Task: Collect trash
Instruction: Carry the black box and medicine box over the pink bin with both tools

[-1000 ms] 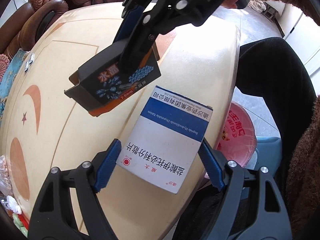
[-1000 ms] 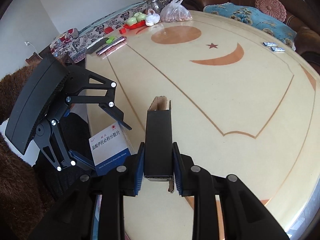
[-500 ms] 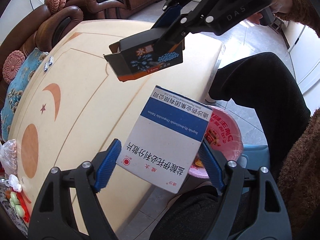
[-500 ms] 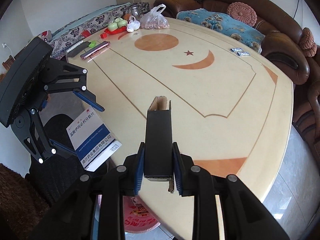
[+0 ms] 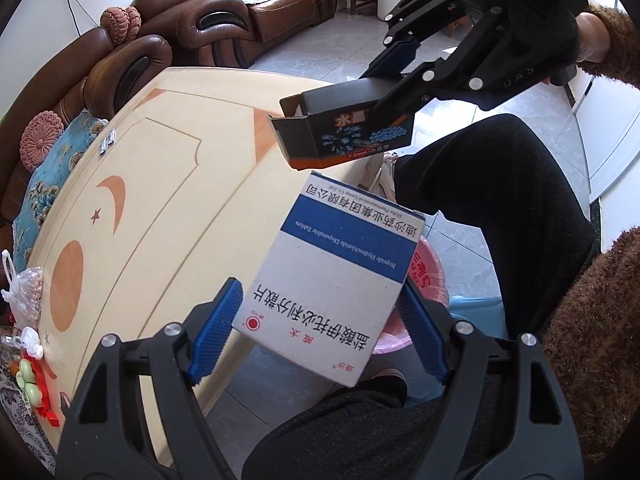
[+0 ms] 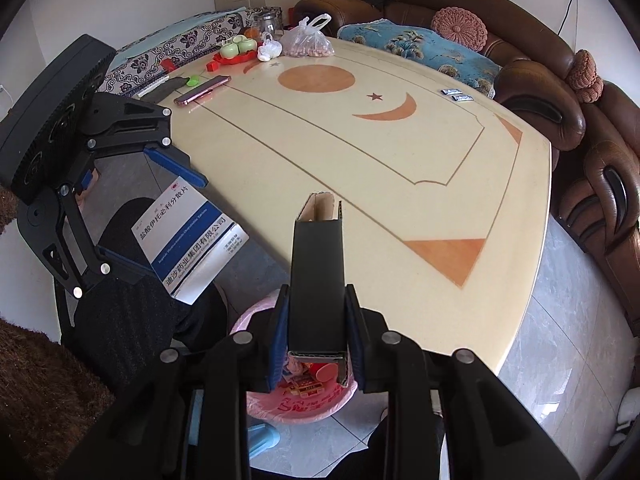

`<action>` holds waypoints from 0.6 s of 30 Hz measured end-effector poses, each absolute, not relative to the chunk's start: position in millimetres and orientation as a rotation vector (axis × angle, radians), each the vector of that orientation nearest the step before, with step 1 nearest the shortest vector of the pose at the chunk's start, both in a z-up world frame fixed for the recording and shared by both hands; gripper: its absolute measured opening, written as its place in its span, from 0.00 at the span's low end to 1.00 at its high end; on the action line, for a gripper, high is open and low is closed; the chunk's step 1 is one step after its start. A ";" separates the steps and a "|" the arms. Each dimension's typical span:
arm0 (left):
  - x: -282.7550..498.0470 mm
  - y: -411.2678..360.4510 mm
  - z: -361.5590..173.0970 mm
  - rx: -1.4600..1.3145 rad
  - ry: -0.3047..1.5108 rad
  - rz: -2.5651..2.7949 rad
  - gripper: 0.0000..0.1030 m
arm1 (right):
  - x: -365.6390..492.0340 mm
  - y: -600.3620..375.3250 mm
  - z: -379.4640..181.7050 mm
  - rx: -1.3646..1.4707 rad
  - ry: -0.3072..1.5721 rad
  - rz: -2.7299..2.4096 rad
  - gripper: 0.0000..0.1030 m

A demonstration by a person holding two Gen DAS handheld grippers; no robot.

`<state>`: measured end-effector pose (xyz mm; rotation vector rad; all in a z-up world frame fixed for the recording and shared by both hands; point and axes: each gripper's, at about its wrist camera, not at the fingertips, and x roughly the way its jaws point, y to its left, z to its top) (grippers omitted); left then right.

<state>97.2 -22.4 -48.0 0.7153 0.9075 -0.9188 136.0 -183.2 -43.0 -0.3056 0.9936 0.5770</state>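
While both grippers tilt downward, left gripper (image 5: 320,326) jaws clamp the medicine box (image 5: 334,276), right gripper (image 6: 317,330) jaws the black carton (image 6: 318,276).

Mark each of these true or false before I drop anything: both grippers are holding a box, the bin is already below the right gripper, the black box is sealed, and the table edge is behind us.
1. Each gripper holds a box. True: the left gripper clamps the white and blue medicine box, the right gripper the black carton.
2. The pink bin lies below the right gripper. True; trash already shows inside it.
3. The black carton is sealed. False: its far end stands open, flaps out.
4. Both boxes rest on the table. False: both are held in the air, off its near edge.
5. The table holds nothing else. False: a phone and bagged food sit at its far end.
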 end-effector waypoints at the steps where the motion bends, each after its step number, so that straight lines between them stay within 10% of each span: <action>1: 93.5 -22.5 -49.8 0.705 0.911 -0.920 0.75 | 130.0 -182.8 -45.2 -0.304 0.999 0.580 0.25; 18: 61.9 -34.6 -101.1 0.562 0.975 -0.932 0.75 | 74.4 -183.1 -95.5 -0.256 1.038 0.520 0.25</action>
